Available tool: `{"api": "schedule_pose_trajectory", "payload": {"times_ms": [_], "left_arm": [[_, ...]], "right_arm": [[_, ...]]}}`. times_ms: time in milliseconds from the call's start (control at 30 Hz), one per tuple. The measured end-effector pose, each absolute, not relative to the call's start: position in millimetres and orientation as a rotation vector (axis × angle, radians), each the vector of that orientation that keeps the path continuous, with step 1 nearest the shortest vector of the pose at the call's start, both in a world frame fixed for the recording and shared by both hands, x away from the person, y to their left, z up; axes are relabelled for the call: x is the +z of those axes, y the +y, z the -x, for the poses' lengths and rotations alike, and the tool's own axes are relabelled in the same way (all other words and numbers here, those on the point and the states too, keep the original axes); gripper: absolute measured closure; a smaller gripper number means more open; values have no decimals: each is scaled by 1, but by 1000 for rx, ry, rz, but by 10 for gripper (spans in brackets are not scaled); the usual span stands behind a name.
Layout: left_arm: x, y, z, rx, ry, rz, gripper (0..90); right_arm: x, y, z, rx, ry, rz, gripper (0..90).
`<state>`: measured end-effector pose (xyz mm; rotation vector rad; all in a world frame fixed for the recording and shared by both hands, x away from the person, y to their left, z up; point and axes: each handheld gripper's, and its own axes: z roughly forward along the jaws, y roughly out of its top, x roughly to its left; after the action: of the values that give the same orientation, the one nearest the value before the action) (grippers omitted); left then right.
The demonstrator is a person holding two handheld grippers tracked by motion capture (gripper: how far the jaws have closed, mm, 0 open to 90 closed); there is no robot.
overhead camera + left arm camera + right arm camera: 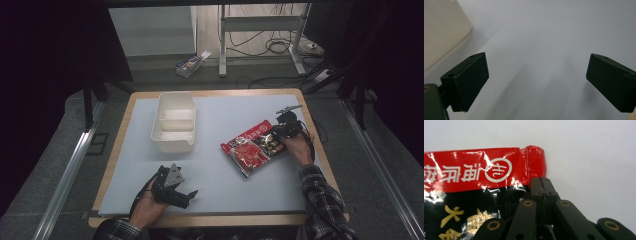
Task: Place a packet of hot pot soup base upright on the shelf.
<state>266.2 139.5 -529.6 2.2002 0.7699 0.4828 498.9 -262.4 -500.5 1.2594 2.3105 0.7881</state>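
My right fingers (541, 185) are clenched together on the corner of the red snack packet (253, 145), pinching its crinkled edge just below the red top band. The packet lies flat on the right half of the table (215, 172), tilted, with my right gripper (281, 128) at its far right corner and my hand behind it. My left gripper (186, 196) rests near the front left edge of the table, well apart from the packet; its fingers (467, 82) stand wide apart with only bare table between them. The white bin (173, 121) sits beyond my left hand, to the left of the packet.
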Motion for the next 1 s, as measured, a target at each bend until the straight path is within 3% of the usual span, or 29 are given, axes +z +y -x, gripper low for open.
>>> {"api": "schedule_pose_trajectory", "payload": {"times_ms": [700, 767, 833, 900, 933, 967, 1000], "left_arm": [[-525, 133, -271, 433, 776, -2173, 60], [-521, 128, -275, 430, 764, -2171, 50], [-515, 121, -284, 348, 733, -2106, 55], [-513, 118, -287, 345, 722, -2102, 73], [-512, 113, -289, 360, 707, -2109, 149], [-511, 109, -291, 380, 695, -2117, 149], [-510, 105, -293, 384, 684, -2118, 208]], "right_arm": [[-498, -212, -446, 745, 2389, -1080, 880], [-493, -222, -444, 790, 2358, -1105, 747], [-491, -228, -440, 830, 2349, -1114, 675], [-490, -231, -437, 848, 2347, -1120, 638], [-488, -235, -433, 867, 2348, -1116, 559], [-488, -235, -433, 867, 2348, -1116, 559], [-487, -237, -431, 873, 2350, -1114, 520]]}}
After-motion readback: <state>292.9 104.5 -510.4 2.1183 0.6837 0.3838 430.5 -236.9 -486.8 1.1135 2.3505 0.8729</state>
